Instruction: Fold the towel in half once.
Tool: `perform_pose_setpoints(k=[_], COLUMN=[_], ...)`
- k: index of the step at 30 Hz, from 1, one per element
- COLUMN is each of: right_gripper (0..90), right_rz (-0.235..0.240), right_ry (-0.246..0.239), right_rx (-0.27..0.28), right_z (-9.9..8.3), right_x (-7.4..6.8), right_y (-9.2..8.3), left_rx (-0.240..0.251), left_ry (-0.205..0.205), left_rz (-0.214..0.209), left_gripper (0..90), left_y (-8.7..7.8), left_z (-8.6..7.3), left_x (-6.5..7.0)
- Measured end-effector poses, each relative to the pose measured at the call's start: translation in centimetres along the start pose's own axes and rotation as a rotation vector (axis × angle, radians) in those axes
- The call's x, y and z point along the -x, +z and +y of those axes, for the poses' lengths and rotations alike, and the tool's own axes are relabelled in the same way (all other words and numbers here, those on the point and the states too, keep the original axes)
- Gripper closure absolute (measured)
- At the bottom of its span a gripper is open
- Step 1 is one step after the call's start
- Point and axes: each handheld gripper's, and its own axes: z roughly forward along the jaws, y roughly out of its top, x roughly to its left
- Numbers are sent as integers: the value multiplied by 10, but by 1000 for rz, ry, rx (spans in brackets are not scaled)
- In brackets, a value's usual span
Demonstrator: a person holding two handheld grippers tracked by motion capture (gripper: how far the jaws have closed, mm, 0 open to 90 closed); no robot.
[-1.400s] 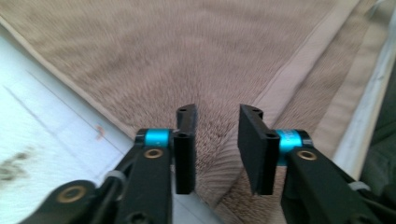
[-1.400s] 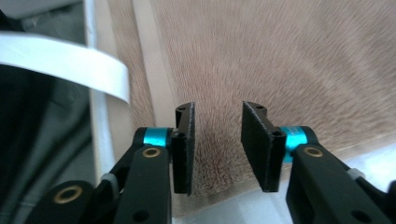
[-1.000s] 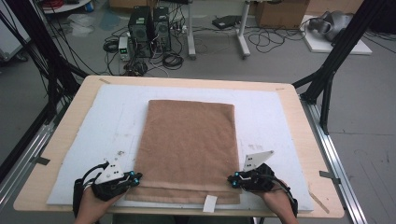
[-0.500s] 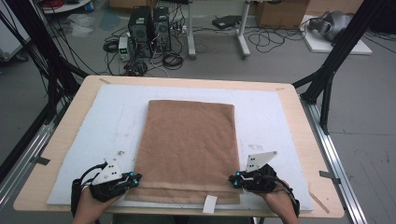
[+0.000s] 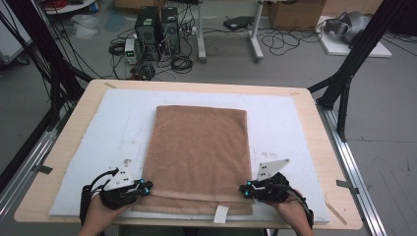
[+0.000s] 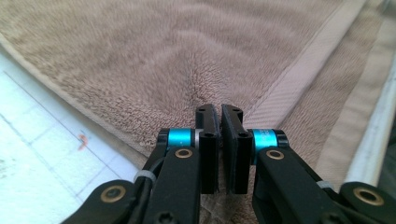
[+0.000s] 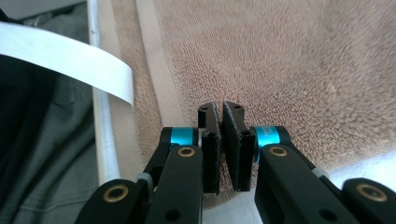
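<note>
the brown towel (image 5: 199, 152) lies flat ahead of both jaws on the white mat (image 5: 98, 128). left gripper (image 6: 219, 112) and right gripper (image 7: 220, 108) each pinch its near edge, jaws closed.

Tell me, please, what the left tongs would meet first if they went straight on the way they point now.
Probably only more of the brown terry towel: the left tongs, shut on its near edge, point across its top layer.
</note>
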Motion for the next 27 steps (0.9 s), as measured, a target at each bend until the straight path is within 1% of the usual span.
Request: perform_pose_setpoints(k=[3,4,6,7,8,10,12,13,14,15,16,19,20,22,23,25,26,27], right_gripper=[859,860,860,859,860,861,861,858,846,815,781,730,709,699,674,653,629,589], right_rz=[-2,7,5,12,12,25,62,83,109,116,119,98,85,72,55,58,49,31], right_ry=[-4,-2,-14,-15,-24,-38,-54,-56,-54,-55,-49,-22,-23,-11,-4,23,31,34], right_rx=[19,22,35,43,51,50,38,32,25,18,19,41,46,43,43,44,47,49], right_z=[1,2,4,5,6,7,6,5,4,3,2,2,3,4,5,6,7,8], right_x=[-1,-2,-5,-6,-8,-12,-18,-21,-23,-23,-22,-14,-11,-6,-2,5,8,11], right_y=[-6,-8,-11,-13,-15,-19,-22,-23,-23,-22,-22,-23,-22,-20,-18,-16,-15,-14], left_rx=[36,44,53,57,57,49,42,33,23,18,16,28,30,38,41,45,49,56], left_ry=[-7,-7,-2,-3,2,9,7,16,19,14,7,-5,-5,-12,-17,-21,-26,-39], left_rz=[0,1,-1,-3,-10,-21,-40,-45,-47,-45,-49,-37,-33,-24,-21,-15,-10,-8], left_gripper=[856,856,857,857,857,858,858,856,848,807,742,706,692,659,651,628,622,604], left_y=[-10,-13,-19,-22,-25,-29,-33,-33,-33,-32,-31,-29,-28,-24,-22,-18,-15,-12], left_z=[5,6,7,7,7,4,-1,-3,-5,-7,-8,-7,-6,-2,-1,3,5,7], left_x=[1,1,3,5,7,13,21,24,27,27,26,20,18,13,10,5,2,0])
